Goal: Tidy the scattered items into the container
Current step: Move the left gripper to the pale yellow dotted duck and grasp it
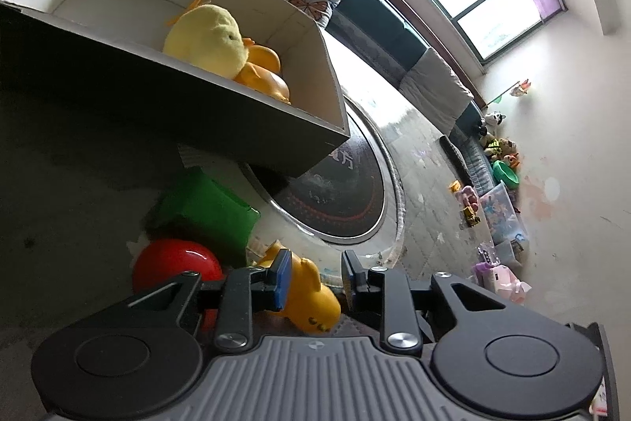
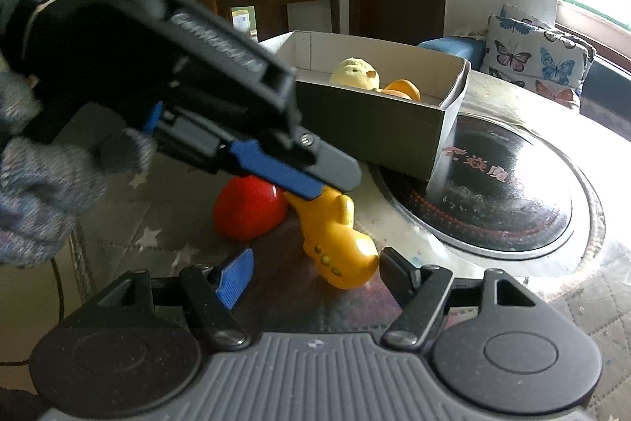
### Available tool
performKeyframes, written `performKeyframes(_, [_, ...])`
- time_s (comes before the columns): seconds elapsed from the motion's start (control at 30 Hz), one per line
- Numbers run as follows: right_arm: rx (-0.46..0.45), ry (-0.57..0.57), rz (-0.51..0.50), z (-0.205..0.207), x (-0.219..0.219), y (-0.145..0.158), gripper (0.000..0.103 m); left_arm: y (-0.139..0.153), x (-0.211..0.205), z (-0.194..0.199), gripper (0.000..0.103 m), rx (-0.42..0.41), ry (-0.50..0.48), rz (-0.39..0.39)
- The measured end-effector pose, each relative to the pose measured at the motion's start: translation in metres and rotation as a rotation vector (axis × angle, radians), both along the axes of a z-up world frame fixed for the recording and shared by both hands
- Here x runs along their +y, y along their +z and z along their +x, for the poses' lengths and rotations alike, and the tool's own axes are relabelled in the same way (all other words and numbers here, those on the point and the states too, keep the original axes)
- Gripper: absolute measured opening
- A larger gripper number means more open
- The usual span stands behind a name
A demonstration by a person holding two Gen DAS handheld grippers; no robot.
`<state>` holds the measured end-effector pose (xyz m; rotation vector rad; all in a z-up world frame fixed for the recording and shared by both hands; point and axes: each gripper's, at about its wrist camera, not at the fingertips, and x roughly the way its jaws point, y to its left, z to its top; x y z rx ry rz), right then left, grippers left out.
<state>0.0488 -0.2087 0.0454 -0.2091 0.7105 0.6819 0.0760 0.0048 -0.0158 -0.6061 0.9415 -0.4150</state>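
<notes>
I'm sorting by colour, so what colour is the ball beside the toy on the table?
Red; the ball shows best in the right wrist view.

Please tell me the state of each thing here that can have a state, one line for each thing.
Box: open on top, upright, holds toys.
Plush chick: lying inside the box.
Yellow rubber toy: on the table, outside the box, left claw around it.
Red ball: on the table, outside the box.
Right claw: open, empty.

Yellow rubber duck [image 2: 335, 243] lying beside box [image 2: 374, 129]
</notes>
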Motion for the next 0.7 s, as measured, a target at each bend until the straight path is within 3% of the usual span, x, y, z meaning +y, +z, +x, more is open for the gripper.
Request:
performKeyframes(0.17, [-0.031,-0.011,-0.002,0.0,0.0,0.004,0.072,0.005,0.004,-0.004,0.029,-0.018,0.012,-0.006])
performKeyframes(0.37, [-0.037,-0.019,0.004,0.014,0.008,0.004,0.062,0.014,0.014,-0.006,0.032,-0.044,0.066,0.013])
performKeyframes(0.7, [-0.029,-0.004,-0.049,0.017,0.02,-0.006,0.049,0.005,0.005,-0.004,0.032,-0.011,0.044,0.043])
